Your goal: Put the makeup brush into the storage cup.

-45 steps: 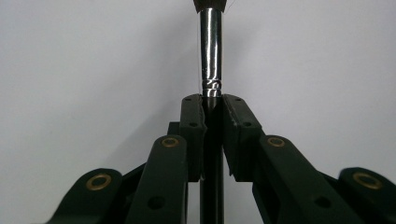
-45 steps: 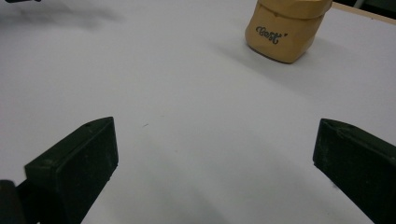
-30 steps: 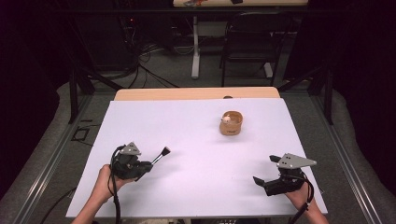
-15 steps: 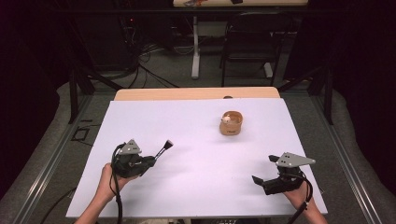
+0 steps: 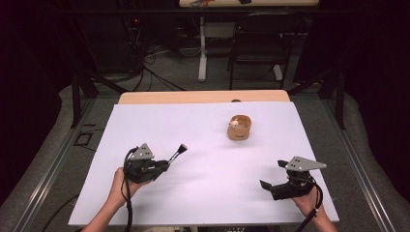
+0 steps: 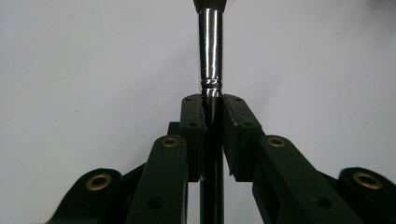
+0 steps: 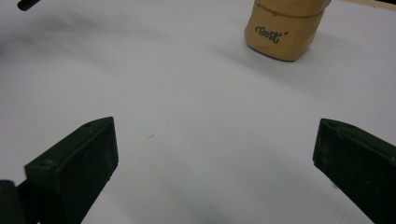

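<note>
Now L gripper [image 5: 165, 166] clamps brush [image 5: 178, 152]; R gripper [image 5: 272, 175] agape

On your white tabletop [image 5: 203, 145] sit one small tan wooden cup [image 5: 239, 127] and one brush [image 5: 177, 152], its single metal-collared handle clamped in your left tool [image 5: 164, 166]. You hold two tools in all, the right tool [image 5: 273, 175] with its two jaws spread apart. One chair [image 5: 256, 43] stands beyond.
</note>
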{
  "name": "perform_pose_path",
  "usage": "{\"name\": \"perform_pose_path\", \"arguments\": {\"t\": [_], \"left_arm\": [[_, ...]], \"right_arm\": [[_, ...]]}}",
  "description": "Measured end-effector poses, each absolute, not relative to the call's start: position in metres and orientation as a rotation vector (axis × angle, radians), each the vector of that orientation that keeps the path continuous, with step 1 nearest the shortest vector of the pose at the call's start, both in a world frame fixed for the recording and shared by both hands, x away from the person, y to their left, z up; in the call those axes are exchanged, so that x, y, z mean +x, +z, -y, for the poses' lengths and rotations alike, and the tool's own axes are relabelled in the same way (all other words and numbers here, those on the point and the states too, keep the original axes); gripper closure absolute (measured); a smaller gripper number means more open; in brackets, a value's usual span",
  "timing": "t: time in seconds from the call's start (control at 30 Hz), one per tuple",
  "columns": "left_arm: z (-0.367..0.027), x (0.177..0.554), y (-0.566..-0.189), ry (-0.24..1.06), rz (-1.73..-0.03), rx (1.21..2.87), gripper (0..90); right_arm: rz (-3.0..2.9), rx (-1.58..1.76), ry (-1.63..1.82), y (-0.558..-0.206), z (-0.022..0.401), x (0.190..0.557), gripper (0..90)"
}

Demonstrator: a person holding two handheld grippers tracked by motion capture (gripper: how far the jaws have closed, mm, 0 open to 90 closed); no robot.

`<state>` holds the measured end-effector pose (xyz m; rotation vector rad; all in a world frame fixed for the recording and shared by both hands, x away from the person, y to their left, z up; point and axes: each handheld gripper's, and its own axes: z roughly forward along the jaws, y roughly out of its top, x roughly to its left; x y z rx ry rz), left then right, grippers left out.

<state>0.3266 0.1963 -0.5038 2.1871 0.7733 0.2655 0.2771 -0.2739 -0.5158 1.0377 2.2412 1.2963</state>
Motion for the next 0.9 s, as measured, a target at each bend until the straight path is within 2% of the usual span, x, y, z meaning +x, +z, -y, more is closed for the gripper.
{"name": "perform_pose_path", "arguments": {"t": [0.47,0.9], "left_arm": [[-0.178,0.328,-0.503,0.295,-0.71,2.134,79.2],[-0.153,0.331,-0.504,0.247,-0.654,2.075,79.3]], "right_arm": [[-2.247,1.041,1.292,-0.514,0.271,0.277,0.0],[-2.233,1.035,1.297,-0.509,0.268,0.277,0.0]]}}
